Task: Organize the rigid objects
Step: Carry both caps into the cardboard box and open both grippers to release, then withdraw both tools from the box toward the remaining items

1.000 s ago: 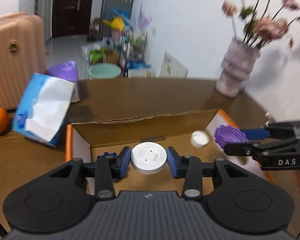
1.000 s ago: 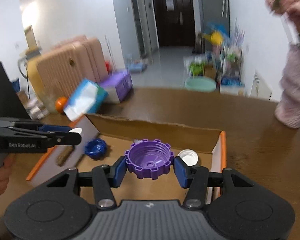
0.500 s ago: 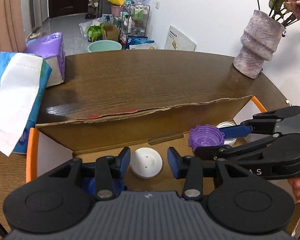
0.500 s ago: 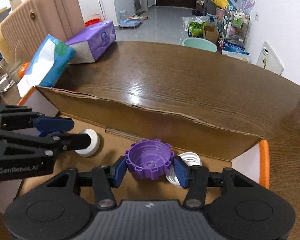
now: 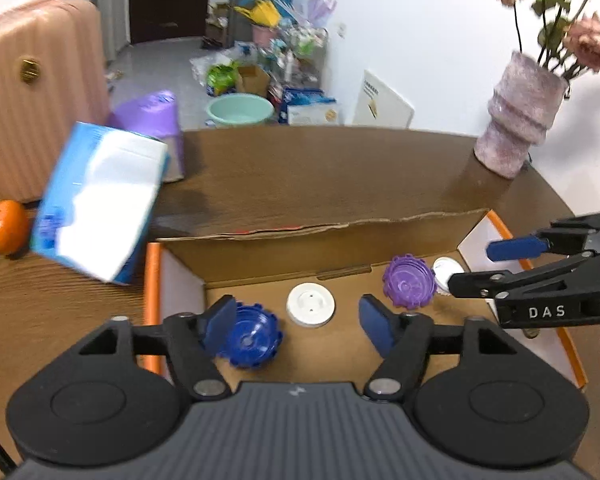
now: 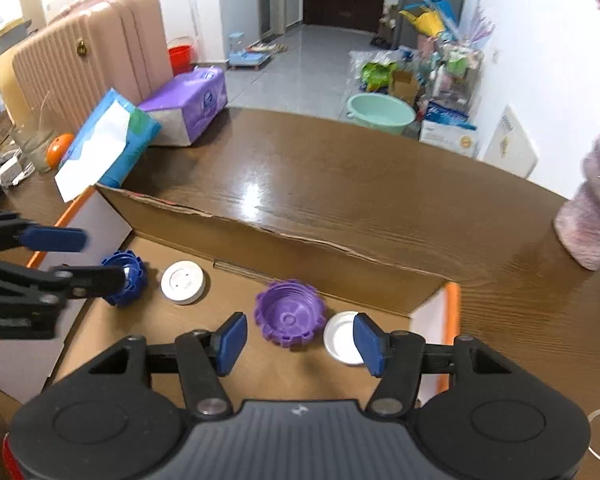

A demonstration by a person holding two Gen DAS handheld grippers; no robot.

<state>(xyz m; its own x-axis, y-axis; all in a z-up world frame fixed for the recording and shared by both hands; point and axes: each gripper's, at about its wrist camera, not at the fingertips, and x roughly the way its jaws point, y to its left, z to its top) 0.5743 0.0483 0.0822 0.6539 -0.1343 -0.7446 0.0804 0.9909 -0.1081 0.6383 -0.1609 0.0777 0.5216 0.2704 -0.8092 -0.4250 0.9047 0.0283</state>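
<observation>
An open cardboard box [image 5: 320, 229] [image 6: 260, 232] lies on the brown table. On its floor lie a blue toothed cap [image 5: 248, 336] [image 6: 126, 280], a white round cap [image 5: 311, 305] [image 6: 183, 282], a purple toothed cap [image 5: 409, 281] [image 6: 290, 314] and a white lid [image 5: 448, 274] [image 6: 342, 338]. My left gripper [image 5: 298, 324] [image 6: 84, 258] is opening; the white cap lies free just ahead of its fingers, and the blue cap sits beside the left pad. My right gripper [image 6: 300, 340] [image 5: 484, 264] is opening too, its pads clear of the purple cap ahead of them.
A blue tissue pack [image 5: 96, 204] and a purple one [image 6: 188, 106] sit left of the box, with an orange [image 5: 5, 226] beyond. A pink vase [image 5: 518, 124] stands at the table's far right. A pink suitcase [image 6: 88, 60] stands behind the table.
The left gripper let go of the white cap and the right let go of the purple cap. Both caps now lie on the box floor, and both jaws have widened and drawn back.
</observation>
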